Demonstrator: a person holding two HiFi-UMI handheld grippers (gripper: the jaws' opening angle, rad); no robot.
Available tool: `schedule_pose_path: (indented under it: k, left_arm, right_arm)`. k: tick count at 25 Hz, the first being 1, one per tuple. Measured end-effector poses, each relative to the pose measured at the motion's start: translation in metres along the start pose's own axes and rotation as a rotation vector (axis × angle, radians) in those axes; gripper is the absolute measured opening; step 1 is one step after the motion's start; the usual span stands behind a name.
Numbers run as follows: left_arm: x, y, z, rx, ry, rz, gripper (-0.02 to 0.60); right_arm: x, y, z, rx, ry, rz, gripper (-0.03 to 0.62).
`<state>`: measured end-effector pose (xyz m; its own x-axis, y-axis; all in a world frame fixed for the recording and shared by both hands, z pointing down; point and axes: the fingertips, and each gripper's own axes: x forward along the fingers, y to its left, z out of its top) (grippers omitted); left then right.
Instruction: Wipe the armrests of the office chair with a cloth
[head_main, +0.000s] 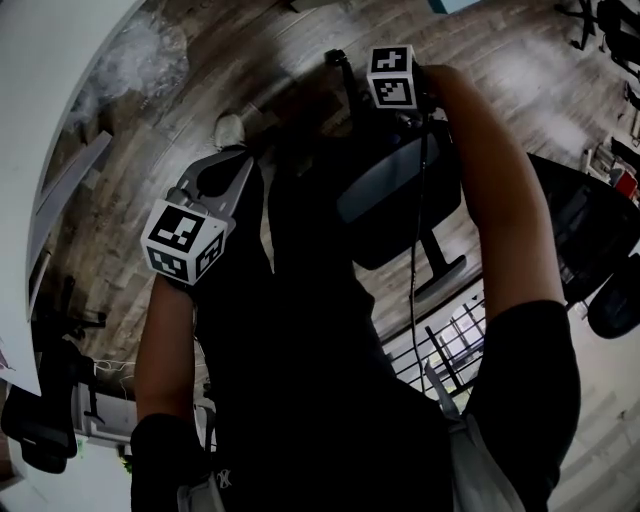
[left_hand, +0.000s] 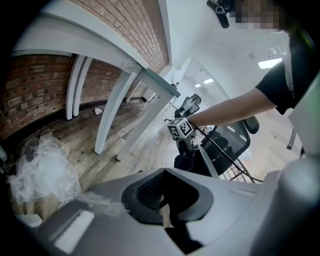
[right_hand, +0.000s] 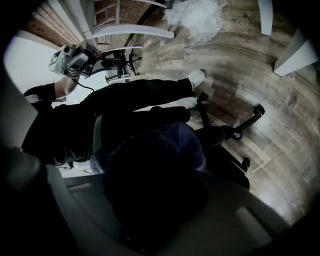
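Cloth, dark blue and bunched into a thick wad, is clamped between the jaws of my right gripper. It fills the whole opening in the right gripper view. My left gripper has its jaws drawn together on nothing and hangs over my lap, well apart from the work.

I judge this to be the approach step: the cloth is in hand and carried over to the office chair, but I can't confirm it is pressing on an armrest. In the head view my right arm reaches out, with the gripper just beside the upper edge of the chair's grey padded part. In the right gripper view the cloth hides whatever lies directly beneath it. Only the chair's star base and casters show past the wad, standing on the wood floor.

Next I need to find the armrest, which I cannot pick out clearly in any view. Then I lower the wad flat onto its top and drag it along the length with steady downward pressure, keeping the jaws tight so the cloth doesn't slip out. The chair sits on casters, so it will probably roll under a sideways push. My free left gripper could brace it.
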<state>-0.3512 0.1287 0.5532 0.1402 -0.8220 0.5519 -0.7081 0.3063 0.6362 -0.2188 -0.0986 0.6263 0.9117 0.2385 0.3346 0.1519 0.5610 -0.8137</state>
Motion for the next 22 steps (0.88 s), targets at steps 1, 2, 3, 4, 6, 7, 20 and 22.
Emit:
schedule_pose_path:
  k: [1, 2, 3, 4, 6, 7, 20, 22]
  left_arm:
    - [0.002, -0.001, -0.001, 0.0, 0.003, -0.003, 0.003]
    - [0.005, -0.001, -0.003, -0.001, 0.006, -0.005, 0.003]
    - [0.007, -0.002, -0.004, -0.002, 0.01, -0.007, 0.003]
    - [0.009, -0.002, -0.005, -0.002, 0.012, -0.009, 0.003]
    - [0.012, -0.002, -0.007, 0.0, 0.017, -0.009, 0.003]
    - [0.014, -0.003, -0.008, 0.002, 0.02, -0.01, 0.003]
    - [0.018, 0.016, -0.039, -0.023, 0.058, 0.019, 0.003]
    - [0.019, 0.022, -0.044, -0.034, 0.065, 0.021, 0.003]
  right_arm:
    - [0.002, -0.004, 0.001, -0.001, -0.012, -0.009, 0.051]
    - [0.004, -0.008, 0.003, -0.004, -0.03, -0.025, 0.051]
    - [0.006, -0.014, 0.006, -0.008, -0.049, -0.047, 0.051]
    - [0.008, -0.02, 0.01, -0.011, -0.067, -0.071, 0.051]
    - [0.009, -0.032, 0.016, -0.013, -0.091, -0.118, 0.051]
    - [0.01, -0.039, 0.018, -0.011, -0.098, -0.14, 0.051]
    - [0.031, -0.148, 0.051, 0.095, -0.253, -0.377, 0.05]
    - [0.032, -0.154, 0.06, 0.079, -0.255, -0.385, 0.05]
